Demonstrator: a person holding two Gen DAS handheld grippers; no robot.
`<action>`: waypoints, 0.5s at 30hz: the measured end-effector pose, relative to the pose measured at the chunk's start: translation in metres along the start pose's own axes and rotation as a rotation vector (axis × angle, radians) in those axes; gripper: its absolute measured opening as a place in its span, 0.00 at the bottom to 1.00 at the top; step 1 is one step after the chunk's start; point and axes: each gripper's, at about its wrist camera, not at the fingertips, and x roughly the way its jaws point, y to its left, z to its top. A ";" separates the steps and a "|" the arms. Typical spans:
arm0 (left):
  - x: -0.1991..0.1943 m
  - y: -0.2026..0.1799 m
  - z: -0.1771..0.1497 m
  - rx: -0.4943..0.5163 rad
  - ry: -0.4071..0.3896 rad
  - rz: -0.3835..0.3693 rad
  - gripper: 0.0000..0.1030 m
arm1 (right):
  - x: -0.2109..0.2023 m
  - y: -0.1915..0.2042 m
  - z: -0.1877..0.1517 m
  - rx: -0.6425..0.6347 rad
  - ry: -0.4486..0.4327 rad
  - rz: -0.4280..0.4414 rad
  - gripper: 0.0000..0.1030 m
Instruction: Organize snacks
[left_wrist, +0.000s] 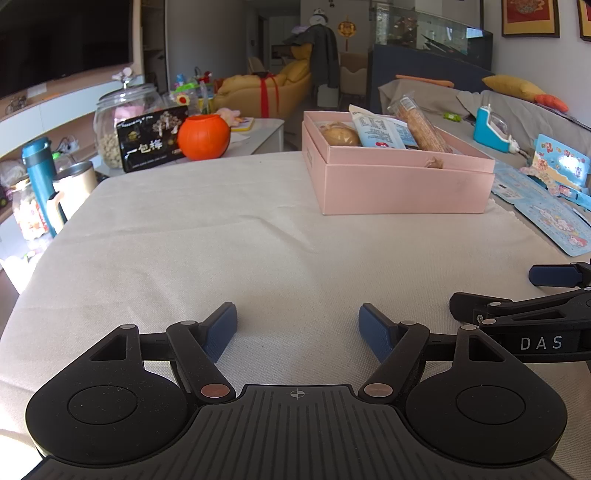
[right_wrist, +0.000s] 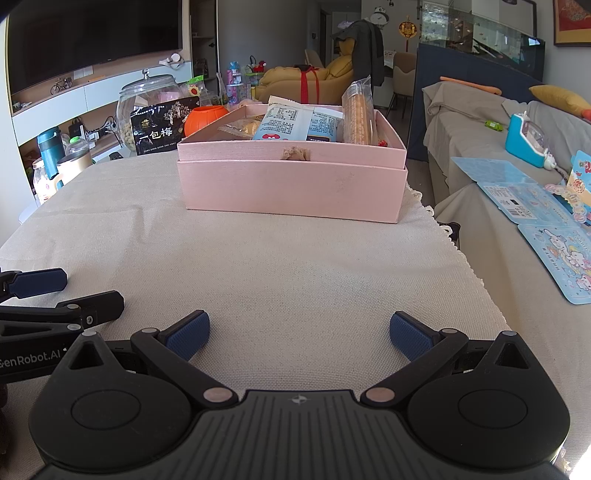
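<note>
Beige cloth (right_wrist: 280, 266) spread over the surface, creased at the left. Beyond its far left edge: glass jar (left_wrist: 122, 122) of pale nuts, black packet (left_wrist: 153, 138) leaning against it, orange pumpkin pot (left_wrist: 204, 136) just beside. Teal bottle (left_wrist: 37, 177) and cream mug (left_wrist: 75, 188) further left. On the grey-covered sofa (right_wrist: 476, 147) at right: teal toy (right_wrist: 526, 142), blue sticker sheets (right_wrist: 554, 236). Dark television (right_wrist: 92, 37) on the left wall.

table (right_wrist: 295, 266) is covered with a beige woven cloth (left_wrist: 221, 236), a bit wrinkled toward the left. only thing sitting on it is a pink box (right_wrist: 291, 192) at the far end, maybe nested in its own lid, packed with snack packets (right_wrist: 295, 123).
</note>
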 end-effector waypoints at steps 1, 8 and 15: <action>0.000 0.000 0.000 0.000 0.000 0.000 0.76 | 0.000 0.000 0.000 0.000 0.000 0.000 1.00; 0.000 0.000 0.000 -0.001 0.000 -0.001 0.76 | 0.000 0.000 0.000 0.000 0.000 0.000 1.00; 0.000 0.000 0.000 -0.001 0.000 0.000 0.76 | 0.000 0.001 0.000 0.000 0.000 0.000 1.00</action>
